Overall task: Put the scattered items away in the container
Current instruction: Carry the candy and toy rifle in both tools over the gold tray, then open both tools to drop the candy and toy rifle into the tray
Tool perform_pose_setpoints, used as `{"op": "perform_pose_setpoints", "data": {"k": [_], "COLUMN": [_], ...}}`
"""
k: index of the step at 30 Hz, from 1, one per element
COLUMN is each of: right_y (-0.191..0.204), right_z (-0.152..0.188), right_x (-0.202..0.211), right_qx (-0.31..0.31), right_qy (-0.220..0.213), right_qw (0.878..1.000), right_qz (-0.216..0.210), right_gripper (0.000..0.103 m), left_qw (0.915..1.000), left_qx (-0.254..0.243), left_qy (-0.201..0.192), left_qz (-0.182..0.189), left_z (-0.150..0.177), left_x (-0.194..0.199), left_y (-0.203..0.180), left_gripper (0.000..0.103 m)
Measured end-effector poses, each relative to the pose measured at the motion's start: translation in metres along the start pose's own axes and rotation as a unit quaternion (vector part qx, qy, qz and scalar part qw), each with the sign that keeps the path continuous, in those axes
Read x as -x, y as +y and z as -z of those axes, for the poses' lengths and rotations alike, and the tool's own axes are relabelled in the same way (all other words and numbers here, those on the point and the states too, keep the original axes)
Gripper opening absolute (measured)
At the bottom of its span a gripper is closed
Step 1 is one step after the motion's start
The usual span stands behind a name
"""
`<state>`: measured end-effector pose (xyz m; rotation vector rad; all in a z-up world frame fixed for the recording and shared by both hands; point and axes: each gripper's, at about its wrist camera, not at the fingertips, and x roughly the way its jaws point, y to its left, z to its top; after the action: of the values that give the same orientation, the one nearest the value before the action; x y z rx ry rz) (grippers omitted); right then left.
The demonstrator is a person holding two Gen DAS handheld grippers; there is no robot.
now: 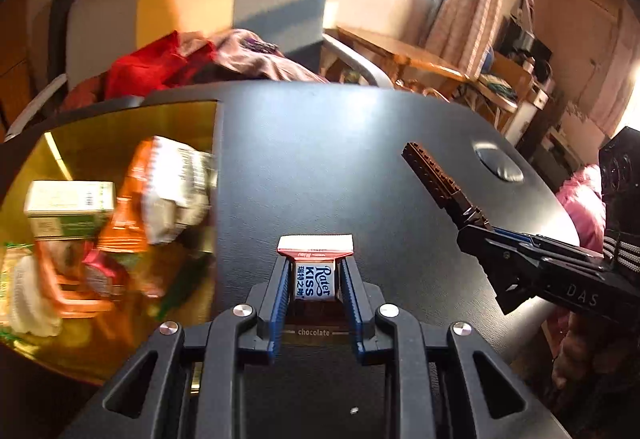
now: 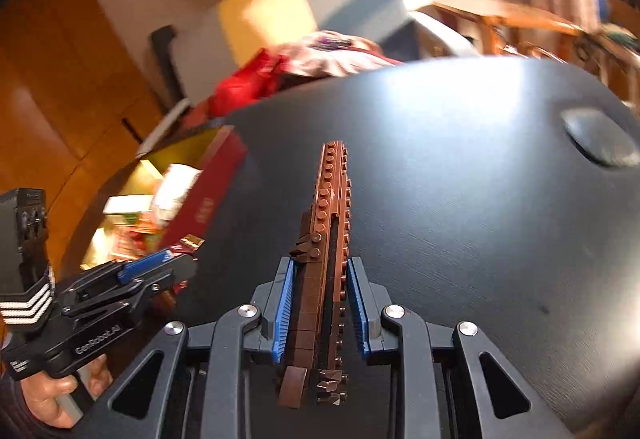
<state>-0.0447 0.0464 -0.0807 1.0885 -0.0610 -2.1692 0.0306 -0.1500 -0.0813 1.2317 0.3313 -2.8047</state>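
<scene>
Left wrist view: my left gripper [image 1: 314, 281] clamps the chocolate packet [image 1: 315, 267], my right gripper [image 2: 320, 303] the brown brick model [image 2: 326, 239]; both go next over the gold box [image 1: 120, 127], then release

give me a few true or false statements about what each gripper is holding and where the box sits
1. The left gripper holds a small chocolate pack. True.
2. The right gripper is empty. False: it is shut on a long brown brick build.
3. The container already has snack packets in it. True.
4. The container sits on the right gripper's side of the black table. False: it is on the left side, beside the left gripper.
5. The brick build lies flat on the table. False: it is held up between the jaws, pointing forward.
</scene>
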Motion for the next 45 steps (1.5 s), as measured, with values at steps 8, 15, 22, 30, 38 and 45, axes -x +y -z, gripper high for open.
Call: {"op": "perform_pose_setpoints", "data": {"k": [8,15,22,30,38,45], "right_y": [0.098,0.165,0.204,0.202,0.197,0.195], "right_z": [-0.025,-0.040,-0.046,-0.042,-0.041,-0.040], "right_x": [-0.030,-0.071,-0.119,-0.135,-0.125,-0.115], "right_qx": [0.087,0.130,0.156,0.151,0.149,0.147], "right_qy": [0.008,0.029,0.064,0.087,0.079,0.069], "right_qw": [0.993,0.983,0.980,0.981,0.982,0.984], "right_qz": [-0.081,-0.123,-0.108,-0.089,-0.082,-0.079], "right_gripper": [0.026,0.026,0.027,0.031,0.036,0.041], "left_qw": [0.9937,0.9829,0.9757,0.9732,0.9702,0.9701], "left_qx": [0.076,0.117,0.137,0.151,0.168,0.168], "left_qy": [-0.043,-0.059,-0.046,-0.020,-0.024,-0.041], "left_qz": [-0.070,-0.129,-0.164,-0.172,-0.174,-0.170], "left_z": [-0.009,-0.015,-0.020,-0.015,-0.006,-0.003], "left_x": [0.039,0.052,0.040,0.023,0.031,0.048], "left_y": [0.080,0.141,0.183,0.200,0.203,0.206], "left_gripper": [0.025,0.025,0.025,0.026,0.038,0.045]}}
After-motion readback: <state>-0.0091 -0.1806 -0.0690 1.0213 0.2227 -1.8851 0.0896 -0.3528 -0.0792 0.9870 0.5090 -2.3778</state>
